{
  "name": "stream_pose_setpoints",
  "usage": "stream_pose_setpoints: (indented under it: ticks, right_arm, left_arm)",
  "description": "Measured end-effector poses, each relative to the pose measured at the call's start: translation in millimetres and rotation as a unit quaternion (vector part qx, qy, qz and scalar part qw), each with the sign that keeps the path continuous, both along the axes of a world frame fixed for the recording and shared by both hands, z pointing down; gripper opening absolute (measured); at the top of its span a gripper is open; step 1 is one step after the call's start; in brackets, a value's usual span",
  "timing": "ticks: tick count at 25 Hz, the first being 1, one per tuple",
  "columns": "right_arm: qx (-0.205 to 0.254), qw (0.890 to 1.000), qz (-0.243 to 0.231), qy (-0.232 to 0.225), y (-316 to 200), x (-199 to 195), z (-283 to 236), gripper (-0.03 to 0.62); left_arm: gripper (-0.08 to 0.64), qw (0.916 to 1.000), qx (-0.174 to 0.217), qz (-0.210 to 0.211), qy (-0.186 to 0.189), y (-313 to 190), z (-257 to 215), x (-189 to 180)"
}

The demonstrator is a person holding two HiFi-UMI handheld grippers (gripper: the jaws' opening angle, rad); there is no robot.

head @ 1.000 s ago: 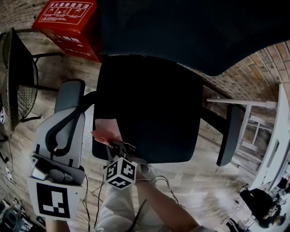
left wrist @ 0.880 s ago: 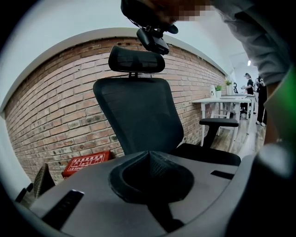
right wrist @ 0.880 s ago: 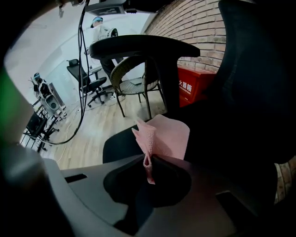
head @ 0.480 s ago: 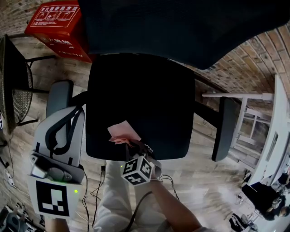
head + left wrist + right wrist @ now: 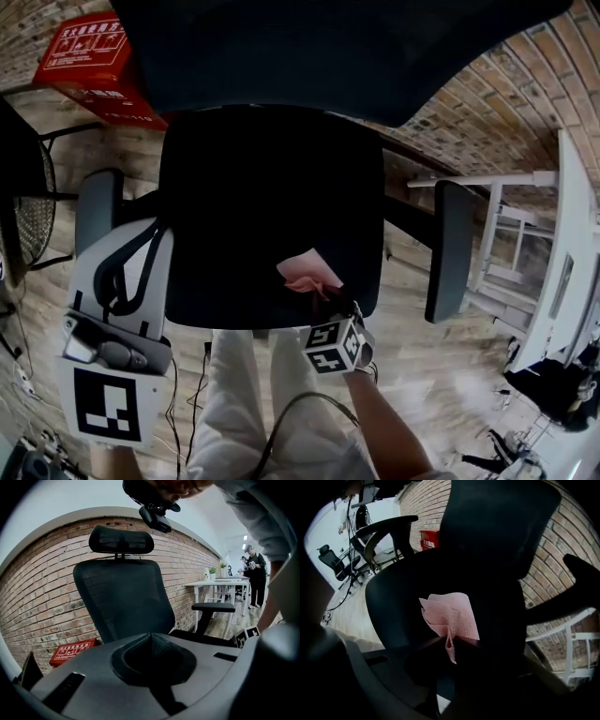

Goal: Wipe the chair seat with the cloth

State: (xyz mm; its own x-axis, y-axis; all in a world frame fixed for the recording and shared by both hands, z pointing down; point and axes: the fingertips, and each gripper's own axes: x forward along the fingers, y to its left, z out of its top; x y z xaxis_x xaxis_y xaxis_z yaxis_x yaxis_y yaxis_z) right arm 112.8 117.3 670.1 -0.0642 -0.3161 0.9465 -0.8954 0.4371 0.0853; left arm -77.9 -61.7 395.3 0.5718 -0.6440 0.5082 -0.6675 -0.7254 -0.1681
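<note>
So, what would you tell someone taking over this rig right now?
Right claw: shut on the pink cloth, which is at the front right of the black chair seat.
Left claw: shut, empty, held off the seat by the grey armrest.
Done: over the last second the cloth swept along the seat's front edge, from left to right.
Left: the middle and back of the seat. These frames do not show whether they were wiped before.
</note>
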Motion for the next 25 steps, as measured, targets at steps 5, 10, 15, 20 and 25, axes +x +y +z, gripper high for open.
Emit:
stream_pose_setpoints:
  ticks: [5, 10, 15, 20, 25]
  right_arm:
    - [0.0, 0.999, 0.034, 0.029, 14.4, 51.7, -4.9, 0.054]
    - [-0.001, 0.997, 0.058, 0.051, 31.3, 87.7, -15.9, 0.054]
    - [-0.017, 0.994, 0.092, 0.059, 50.5, 110.0, -22.0, 0.052]
    - [-0.04, 0.994, 0.094, 0.04, 64.4, 95.1, -18.2, 0.052]
    - [-0.053, 0.996, 0.072, 0.021, 71.6, 61.4, -10.8, 0.053]
  left_arm:
    - [0.018, 1.0, -0.004, 0.009, 0.002, 1.9, 3.2, 18.2]
    - [0.018, 0.9999, -0.006, 0.014, 0.004, 1.6, 2.3, 29.0]
    - [0.018, 0.9999, -0.005, 0.015, 0.006, 1.6, 0.3, 32.9]
    - [0.018, 0.9999, -0.006, 0.014, 0.005, 1.0, -0.7, 32.1]
    - [0.018, 0.9999, -0.005, 0.012, 0.005, 1.6, -1.3, 25.0]
